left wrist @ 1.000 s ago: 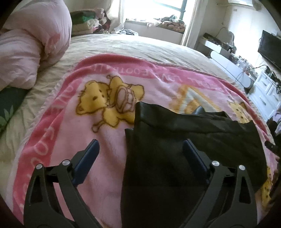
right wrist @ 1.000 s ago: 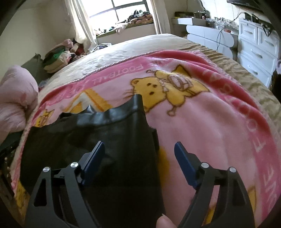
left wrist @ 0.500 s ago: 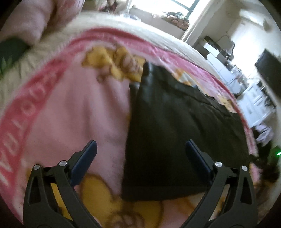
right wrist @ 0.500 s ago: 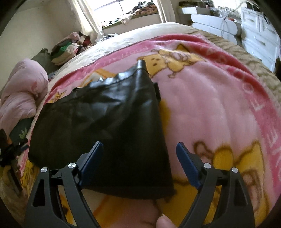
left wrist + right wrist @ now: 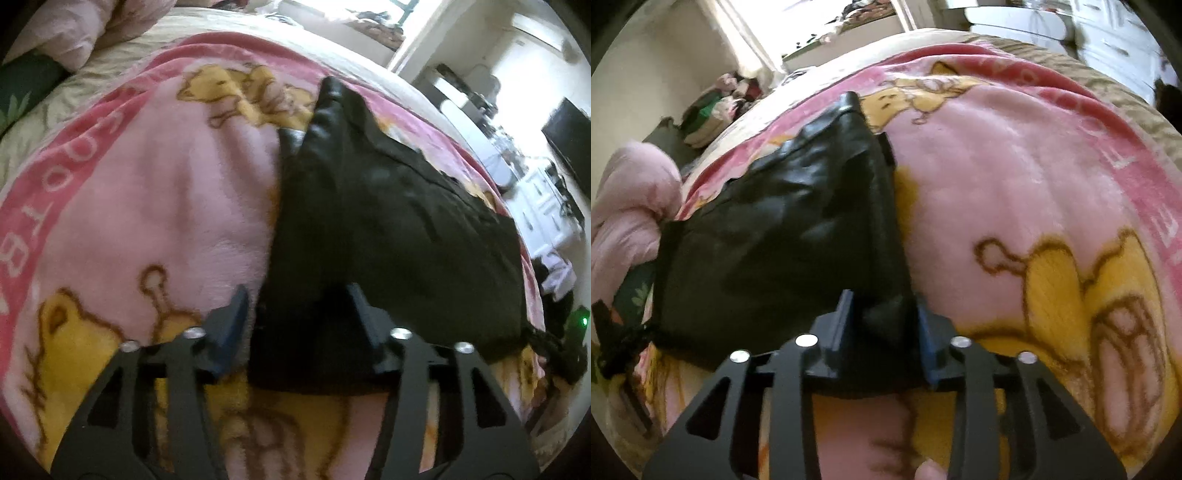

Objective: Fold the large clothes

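Left wrist view first: our left gripper [image 5: 297, 308] has its jaws partly closed around the near corner of the black garment [image 5: 388, 221], which lies part-folded on the pink bear blanket [image 5: 155, 192] on the bed. Whether they've really clamped, we can't tell, since the right finger is lost against the dark cloth. The fabric looks soft, limp and light, so corners and hems seem the places to take hold.

Right wrist view: our right gripper [image 5: 882, 325] has its jaws clenched on a bunched-up bit of the garment's [image 5: 783, 229] other near corner. The frame's blurry, and the far layers are hidden under the top one.
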The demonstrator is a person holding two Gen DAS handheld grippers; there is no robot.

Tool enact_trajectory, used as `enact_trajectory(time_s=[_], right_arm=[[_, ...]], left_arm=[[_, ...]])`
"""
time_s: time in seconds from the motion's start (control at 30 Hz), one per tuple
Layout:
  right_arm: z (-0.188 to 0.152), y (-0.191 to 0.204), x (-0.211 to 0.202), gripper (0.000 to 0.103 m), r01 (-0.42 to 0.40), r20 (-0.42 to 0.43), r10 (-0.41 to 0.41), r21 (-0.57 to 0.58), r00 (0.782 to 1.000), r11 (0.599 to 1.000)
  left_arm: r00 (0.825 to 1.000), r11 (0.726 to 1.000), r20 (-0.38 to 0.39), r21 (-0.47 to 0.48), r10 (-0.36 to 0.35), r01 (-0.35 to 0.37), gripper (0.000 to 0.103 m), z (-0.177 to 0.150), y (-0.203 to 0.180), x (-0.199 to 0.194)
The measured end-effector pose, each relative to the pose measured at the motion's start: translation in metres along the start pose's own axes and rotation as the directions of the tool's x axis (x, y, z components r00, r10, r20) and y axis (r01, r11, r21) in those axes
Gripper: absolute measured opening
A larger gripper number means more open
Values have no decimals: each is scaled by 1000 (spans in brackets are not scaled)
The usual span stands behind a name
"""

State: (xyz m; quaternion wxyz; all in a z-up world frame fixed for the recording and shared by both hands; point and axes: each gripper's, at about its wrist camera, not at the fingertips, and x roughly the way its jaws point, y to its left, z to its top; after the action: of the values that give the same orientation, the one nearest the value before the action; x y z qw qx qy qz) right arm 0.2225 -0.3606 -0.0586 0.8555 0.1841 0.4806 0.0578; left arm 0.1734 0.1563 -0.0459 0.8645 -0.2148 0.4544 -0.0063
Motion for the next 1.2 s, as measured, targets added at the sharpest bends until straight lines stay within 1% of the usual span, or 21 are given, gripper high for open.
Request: enact_trajectory(time_s=[0.03,0.1,0.17,0.23,0.3,0.33,0.43,0.5,0.57,0.6,0.63,0.67,0.73,0.77,0.8,0.93,0.97,1.03,1.1,1.17,1.2], right_arm=[[0,-1,-3,42,9,8,-9,8,1000,1000],[-3,1,-11,53,34,26,-34,7,999,999],[-6,4,-16,56,48,38,-47,-6,998,999],[-10,8,-22,61,62,52,-61,-22,997,998],[-14,14,-29,70,71,64,-68,-43,996,997],[-15,17,-32,72,75,73,-71,-52,995,996],[-16,29,-41,79,72,104,-62,-92,993,993],[-18,40,-49,83,77,127,-61,-129,990,989],[-19,53,-53,84,83,142,-59,-171,988,982],[-20,60,-56,84,92,150,-64,-194,987,977],[-19,64,-56,84,96,156,-64,-209,986,973],[-19,69,-57,84,95,162,-59,-223,985,970],[-22,83,-58,83,80,165,-38,-255,986,963],[-22,89,-58,76,71,163,-27,-271,986,960],[-24,97,-57,68,61,157,-14,-293,988,954],[-32,128,-54,62,19,129,30,-358,991,933],[-34,138,-53,59,5,121,43,-375,992,927],[-39,153,-51,56,-12,111,62,-404,992,915],[-42,167,-49,49,-29,101,79,-427,992,904],[-45,179,-47,47,-40,93,90,-444,992,895],[-46,184,-46,46,-43,91,93,-449,991,892]], left_arm=[[1000,1000,2,-9,-8,8,51,0,3,-2],[1000,1000,14,2,1,-1,52,-2,0,-8],[1000,999,23,26,21,-22,52,-4,-4,-12],[999,999,26,39,33,-34,53,-8,-7,-15],[998,997,28,56,52,-53,54,-10,-10,-17],[998,996,27,61,58,-59,55,-11,-11,-18],[997,994,31,83,73,-75,60,-13,-16,-23],[996,992,40,93,79,-83,61,-15,-19,-27],[995,991,51,101,83,-88,64,-16,-22,-33],[995,990,58,105,84,-90,69,-17,-23,-36],[994,990,66,109,85,-92,71,-17,-25,-38],[994,989,75,113,86,-94,72,-18,-27,-42],[991,987,98,125,94,-106,76,-19,-31,-50],[988,984,114,132,102,-117,77,-20,-34,-54],[986,983,126,138,106,-123,77,-20,-36,-57],[981,976,165,172,106,-134,77,-20,-46,-68],[980,973,166,183,107,-138,77,-20,-49,-69],[981,970,166,204,98,-131,77,-22,-56,-70],[983,970,164,211,86,-120,77,-22,-59,-70],[983,969,163,219,81,-116,75,-23,-63,-70],[984,969,161,223,73,-109,71,-24,-65,-69]])
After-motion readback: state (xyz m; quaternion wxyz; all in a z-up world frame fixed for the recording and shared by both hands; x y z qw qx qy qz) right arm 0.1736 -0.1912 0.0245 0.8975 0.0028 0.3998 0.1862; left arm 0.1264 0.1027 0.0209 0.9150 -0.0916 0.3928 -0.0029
